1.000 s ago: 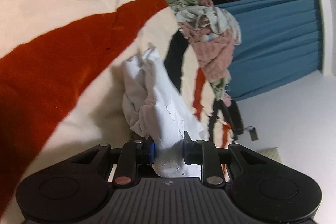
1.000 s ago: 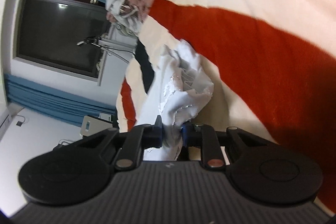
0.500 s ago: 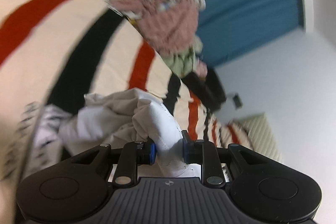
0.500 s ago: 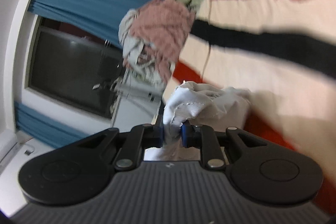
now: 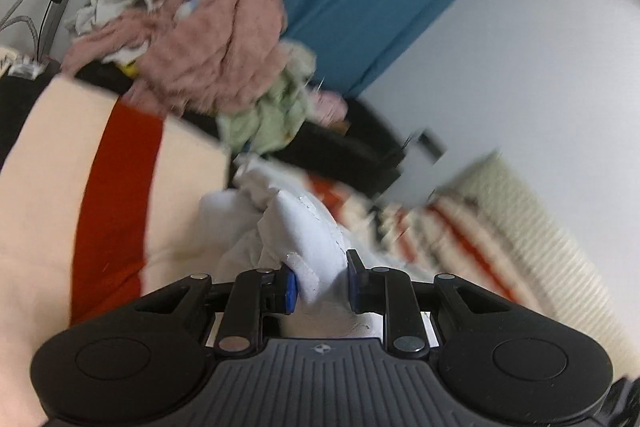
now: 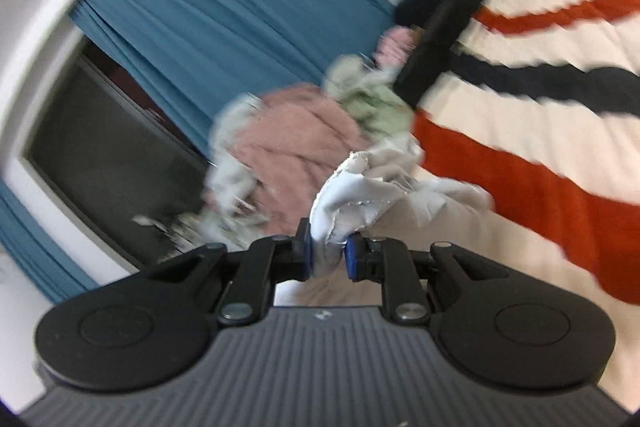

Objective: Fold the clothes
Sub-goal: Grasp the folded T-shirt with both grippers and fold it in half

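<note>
A crumpled white garment (image 5: 304, 227) is pinched between the blue pads of my left gripper (image 5: 320, 285), which is shut on a fold of it. The same white garment (image 6: 360, 191) bunches up in the right wrist view, where my right gripper (image 6: 327, 254) is shut on another part of it. The cloth is lifted over a bed cover (image 5: 52, 187) striped cream, red and black. Both views are blurred by motion, so the garment's shape is hard to read.
A heap of unfolded clothes lies beyond the garment: a pink fuzzy piece (image 5: 216, 51), pale green cloth (image 5: 276, 115) and grey-white items. A black object (image 6: 436, 23) rests on the striped cover (image 6: 540, 131). Blue curtains (image 6: 224, 27), a dark window (image 6: 104, 155) and a white wall stand behind.
Both grippers have swung across the bed and risen while still holding the white garment. The views rolled: the clothes heap and blue curtain now loom closer, and less of the red stripe fills the frames.
</note>
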The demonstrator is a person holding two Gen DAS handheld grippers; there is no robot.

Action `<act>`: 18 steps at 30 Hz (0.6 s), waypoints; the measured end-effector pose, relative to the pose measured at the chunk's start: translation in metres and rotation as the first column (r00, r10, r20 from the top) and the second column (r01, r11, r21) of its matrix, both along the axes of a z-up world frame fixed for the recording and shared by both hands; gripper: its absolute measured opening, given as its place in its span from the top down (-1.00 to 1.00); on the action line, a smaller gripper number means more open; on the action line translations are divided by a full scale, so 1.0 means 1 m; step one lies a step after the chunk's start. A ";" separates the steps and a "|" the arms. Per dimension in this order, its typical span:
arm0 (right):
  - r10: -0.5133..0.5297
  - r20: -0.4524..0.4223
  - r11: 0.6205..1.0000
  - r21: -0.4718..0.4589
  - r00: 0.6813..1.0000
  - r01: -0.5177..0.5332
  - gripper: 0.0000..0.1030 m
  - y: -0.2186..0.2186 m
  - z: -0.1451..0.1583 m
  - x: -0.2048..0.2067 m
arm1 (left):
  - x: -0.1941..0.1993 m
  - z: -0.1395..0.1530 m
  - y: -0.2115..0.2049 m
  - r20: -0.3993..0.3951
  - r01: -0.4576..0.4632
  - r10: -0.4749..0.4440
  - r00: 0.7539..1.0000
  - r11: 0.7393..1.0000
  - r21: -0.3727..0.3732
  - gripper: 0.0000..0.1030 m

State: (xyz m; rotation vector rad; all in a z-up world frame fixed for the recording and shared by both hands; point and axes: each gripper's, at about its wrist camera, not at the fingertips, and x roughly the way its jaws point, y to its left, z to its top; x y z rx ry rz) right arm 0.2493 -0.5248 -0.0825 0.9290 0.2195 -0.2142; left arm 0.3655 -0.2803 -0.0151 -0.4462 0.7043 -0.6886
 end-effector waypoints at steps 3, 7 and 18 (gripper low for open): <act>0.027 -0.146 0.995 0.097 0.989 -0.013 0.62 0.002 -0.067 -0.003 | -0.009 -0.062 0.006 -0.067 0.049 -0.042 0.997 0.993 0.107 0.53; 0.065 -0.236 0.980 0.196 0.970 -0.018 0.60 0.021 -0.123 -0.027 | -0.025 -0.104 0.021 -0.097 0.091 -0.073 0.993 0.977 0.191 0.49; 0.130 -0.375 0.982 0.178 0.918 -0.066 0.58 0.067 -0.069 -0.084 | -0.103 -0.018 0.048 0.021 0.090 -0.105 0.994 0.927 0.363 -0.17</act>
